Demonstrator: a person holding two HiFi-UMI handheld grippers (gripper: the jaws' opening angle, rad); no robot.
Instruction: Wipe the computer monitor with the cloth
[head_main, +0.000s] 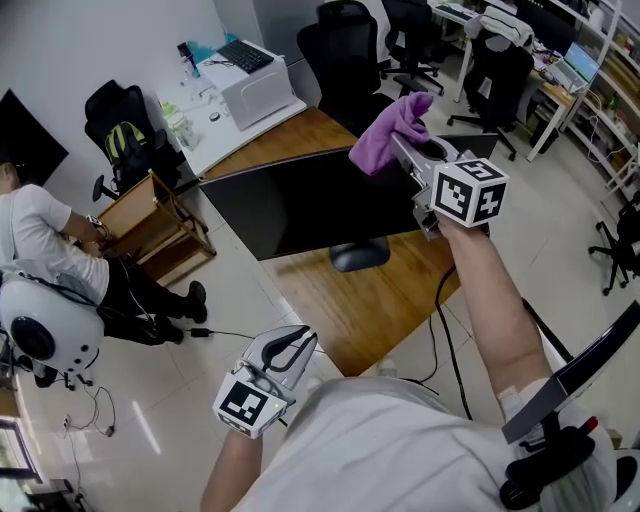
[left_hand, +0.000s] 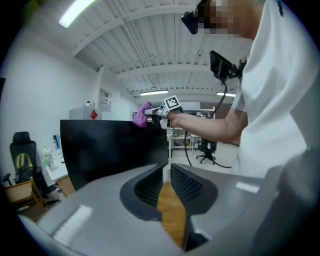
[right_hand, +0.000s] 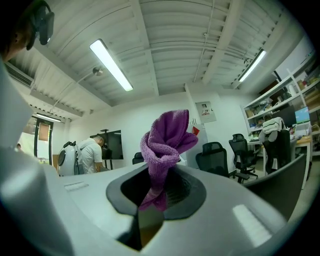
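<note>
The black computer monitor (head_main: 300, 200) stands on a wooden desk (head_main: 370, 300), its dark panel also in the left gripper view (left_hand: 110, 145). A bunched purple cloth (head_main: 390, 130) is pinched in my right gripper (head_main: 408, 152), held just above the monitor's upper right corner. In the right gripper view the cloth (right_hand: 167, 140) sticks up from between the jaws of the right gripper (right_hand: 159, 186). My left gripper (head_main: 298, 342) hangs low near my body, off the desk's near edge, jaws together with nothing in them; in the left gripper view this left gripper (left_hand: 167, 172) points towards the monitor.
The monitor's round foot (head_main: 360, 255) rests mid-desk. A white table with a printer (head_main: 255, 85) and keyboard stands behind. Black office chairs (head_main: 345, 50) crowd the back. A person (head_main: 40, 240) sits at left beside a wooden crate (head_main: 150, 215) and a white rounded machine (head_main: 45, 325).
</note>
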